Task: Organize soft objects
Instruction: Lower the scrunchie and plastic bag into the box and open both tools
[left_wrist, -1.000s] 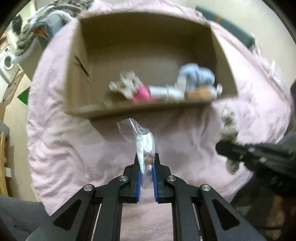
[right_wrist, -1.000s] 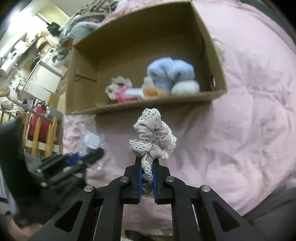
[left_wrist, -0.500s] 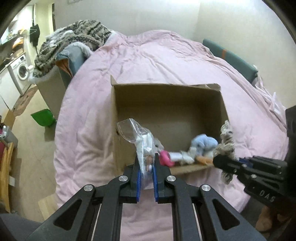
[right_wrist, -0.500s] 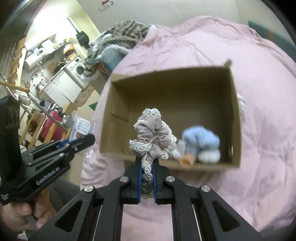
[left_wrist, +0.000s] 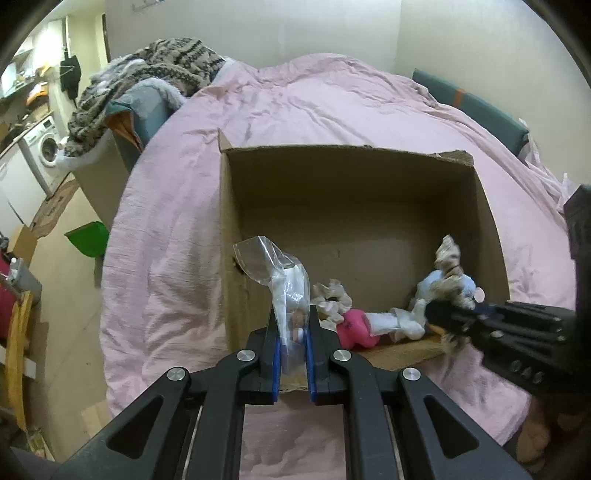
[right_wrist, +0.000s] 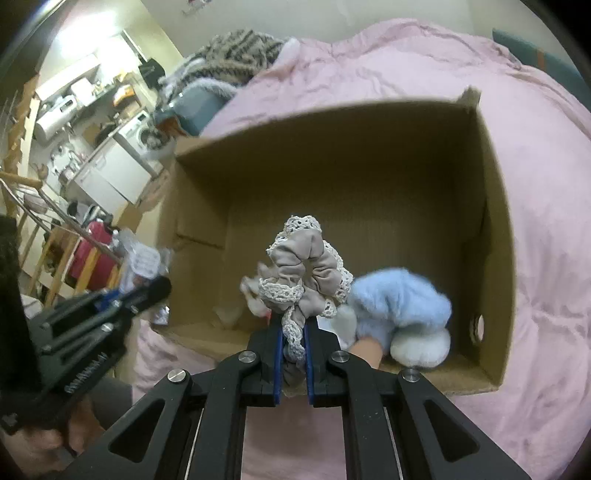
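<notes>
1. The left gripper (left_wrist: 292, 332) has its blue-padded jaws pinched on a crinkled clear plastic bag (left_wrist: 284, 280) with small white contents; the bag stands up from between the pads, in front of the near-left corner of an open brown cardboard box (left_wrist: 354, 206).
2. The right gripper (right_wrist: 293, 345) has its jaws pressed on the lower edge of a beige fabric scrunchie trimmed with cream lace (right_wrist: 304, 280); the scrunchie rises above the fingertips, over the box's (right_wrist: 332, 177) near wall.
3. In the left wrist view the right gripper (left_wrist: 448, 317) comes in from the right, at the box's near-right edge, with the scrunchie (left_wrist: 448, 266) sticking up from it.
4. In the right wrist view the left gripper (right_wrist: 147, 291) sits at the left, blurred, by the box's near-left corner, held by a hand (right_wrist: 44, 439).
5. The box rests on a wrinkled pink bedspread (left_wrist: 325, 103).
6. Along the box's near wall lie a cream ruffled scrunchie (left_wrist: 332, 299), a bright pink soft item (left_wrist: 356, 326), a white soft piece (left_wrist: 399, 321) and a fluffy light-blue plush toy (right_wrist: 399, 299) with a white fluffy part (right_wrist: 421, 343).
7. The rest of the box floor is bare cardboard.
8. Beyond the bed's left side a striped brown knitted blanket (left_wrist: 155, 74) is heaped up.
</notes>
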